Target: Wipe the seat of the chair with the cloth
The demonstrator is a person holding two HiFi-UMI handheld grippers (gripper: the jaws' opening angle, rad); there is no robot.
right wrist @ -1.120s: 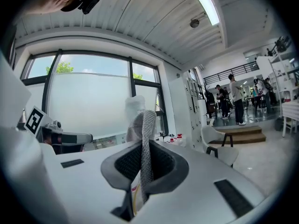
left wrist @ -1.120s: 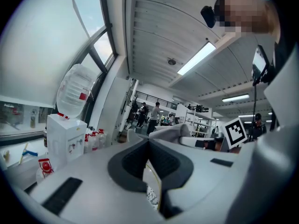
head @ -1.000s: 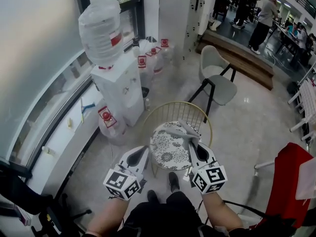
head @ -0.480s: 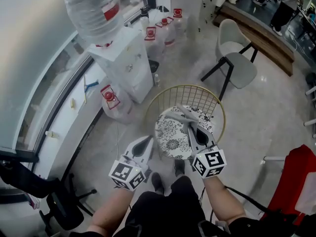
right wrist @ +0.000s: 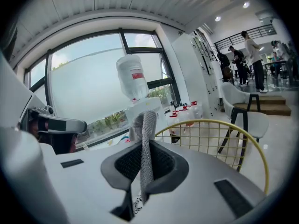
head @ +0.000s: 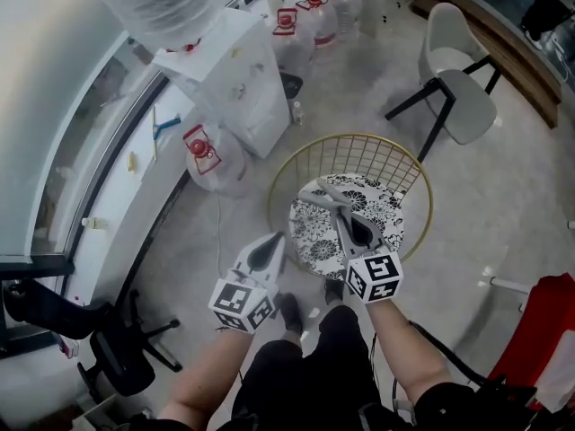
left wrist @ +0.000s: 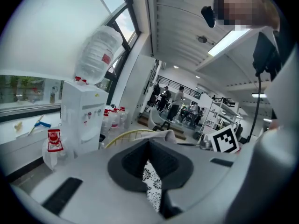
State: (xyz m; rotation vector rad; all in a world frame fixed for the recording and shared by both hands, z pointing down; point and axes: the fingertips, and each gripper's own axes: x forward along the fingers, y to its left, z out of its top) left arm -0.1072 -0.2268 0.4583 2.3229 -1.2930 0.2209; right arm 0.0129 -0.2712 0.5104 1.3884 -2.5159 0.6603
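Both forearms reach forward and down. Right tongs [head: 336, 208] clamp grey cloth [head: 316, 196] over floral chair seat [head: 382, 221], left half. Left tongs [head: 277, 239] closed, empty, just left of seat. Grip and poses unchanged from earlier.

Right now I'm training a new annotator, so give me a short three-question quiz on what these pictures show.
1. True or false: the right gripper is shut on the cloth.
2. The back of the chair is made of: A) gold wire grid, B) wooden slats, C) black leather.
3. Fill in: the left gripper has its jaws together and holds ____.

Key: 1 true; 2 A; 3 nothing.
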